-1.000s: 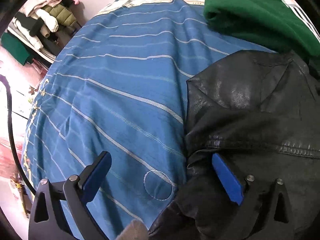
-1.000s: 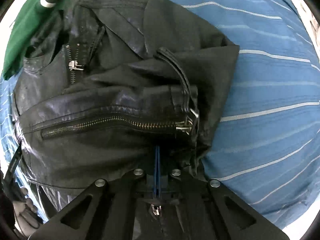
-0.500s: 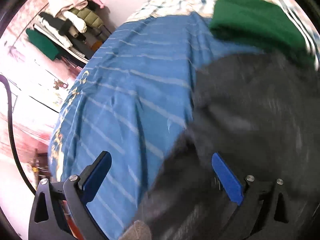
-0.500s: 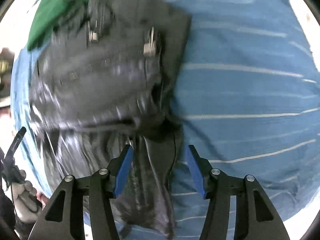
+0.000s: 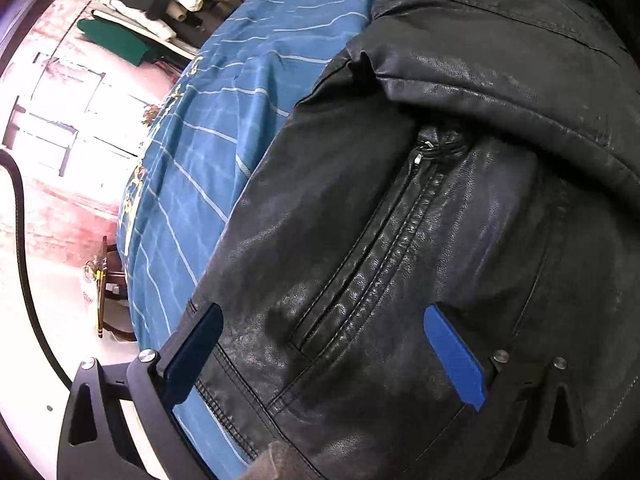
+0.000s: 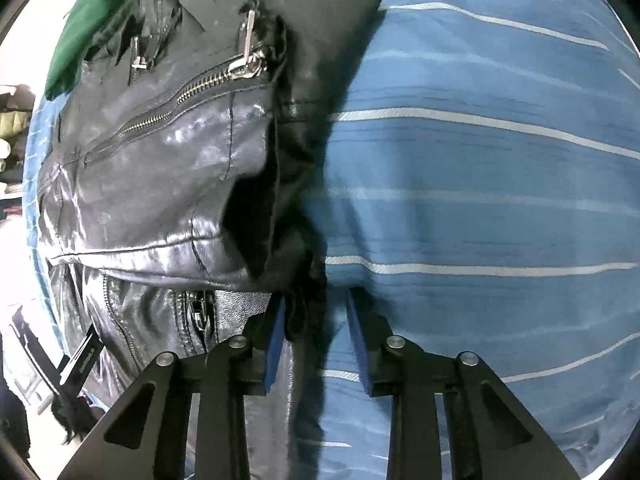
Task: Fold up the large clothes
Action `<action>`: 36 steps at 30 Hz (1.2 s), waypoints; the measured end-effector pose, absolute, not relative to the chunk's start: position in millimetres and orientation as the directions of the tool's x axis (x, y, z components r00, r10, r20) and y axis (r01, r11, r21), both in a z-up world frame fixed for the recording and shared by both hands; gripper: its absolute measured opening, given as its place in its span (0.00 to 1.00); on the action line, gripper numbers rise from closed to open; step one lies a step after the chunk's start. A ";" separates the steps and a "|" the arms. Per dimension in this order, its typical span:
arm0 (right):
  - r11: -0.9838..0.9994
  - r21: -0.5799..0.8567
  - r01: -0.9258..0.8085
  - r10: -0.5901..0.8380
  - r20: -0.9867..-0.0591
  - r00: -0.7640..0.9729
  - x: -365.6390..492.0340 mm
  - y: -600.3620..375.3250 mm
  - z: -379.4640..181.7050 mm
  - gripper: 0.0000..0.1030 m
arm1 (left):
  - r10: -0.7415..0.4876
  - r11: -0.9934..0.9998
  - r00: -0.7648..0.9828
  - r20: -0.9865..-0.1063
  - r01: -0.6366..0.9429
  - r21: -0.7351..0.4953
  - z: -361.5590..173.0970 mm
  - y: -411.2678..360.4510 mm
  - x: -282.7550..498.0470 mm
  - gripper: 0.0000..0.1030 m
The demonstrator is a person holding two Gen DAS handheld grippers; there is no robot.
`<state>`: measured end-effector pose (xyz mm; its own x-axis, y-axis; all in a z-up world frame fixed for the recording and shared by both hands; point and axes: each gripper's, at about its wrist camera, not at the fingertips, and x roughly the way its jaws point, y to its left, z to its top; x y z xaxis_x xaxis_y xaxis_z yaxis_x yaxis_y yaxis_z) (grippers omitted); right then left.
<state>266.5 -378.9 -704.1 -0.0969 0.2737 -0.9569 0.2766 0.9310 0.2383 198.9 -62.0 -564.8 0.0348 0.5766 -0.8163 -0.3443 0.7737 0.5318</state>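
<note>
A black leather jacket [image 5: 420, 200] with metal zips lies partly folded on a blue striped bedspread [image 5: 208, 152]. My left gripper [image 5: 324, 344] is open wide, hovering just over the jacket's lower front by a pocket seam, holding nothing. In the right wrist view the jacket [image 6: 168, 168] fills the left side. My right gripper [image 6: 316, 320] is open, its jaws standing on either side of the jacket's dark right edge, which hangs between them without being clamped.
A green garment [image 6: 76, 48] with black and white striped trim lies beyond the jacket. The bedspread [image 6: 480, 200] stretches to the right. Stacked clothes on a rack [image 5: 160, 12] stand past the bed's left edge, with floor below.
My right gripper has opened and let go of the jacket's edge. My left gripper has moved right, from over the bedspread to over the jacket, still open.
</note>
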 end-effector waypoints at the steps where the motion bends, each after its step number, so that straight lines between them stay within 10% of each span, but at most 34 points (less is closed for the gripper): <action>1: 0.935 0.232 0.267 0.269 -0.957 -0.110 271.3 -376.1 -704.6 0.34 | 0.587 0.767 0.035 -0.809 -0.345 0.542 -563.2 -64.0 199.2 1.00; 7: 0.960 0.201 0.192 0.225 -0.968 -0.113 278.4 -384.8 -673.5 0.69 | 0.729 0.669 0.058 -0.682 -0.274 0.691 -530.7 -111.5 182.6 1.00; 19: 0.995 -0.019 0.100 -0.007 -0.993 -0.121 239.7 -498.2 -626.9 0.69 | 0.671 0.741 0.044 -0.740 -0.050 0.669 -517.8 -287.8 73.9 1.00; 36: 0.976 -0.015 0.218 0.027 -0.981 -0.190 223.6 -616.3 -624.1 0.69 | 0.717 0.694 0.135 -0.684 -0.052 0.718 -538.3 -378.9 64.3 1.00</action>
<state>223.6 -616.3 -624.1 -0.1900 0.0270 -0.9814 0.2185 0.9757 -0.0155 64.3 -378.9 -538.3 0.1348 0.7171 -0.6838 -0.0521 0.6943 0.7178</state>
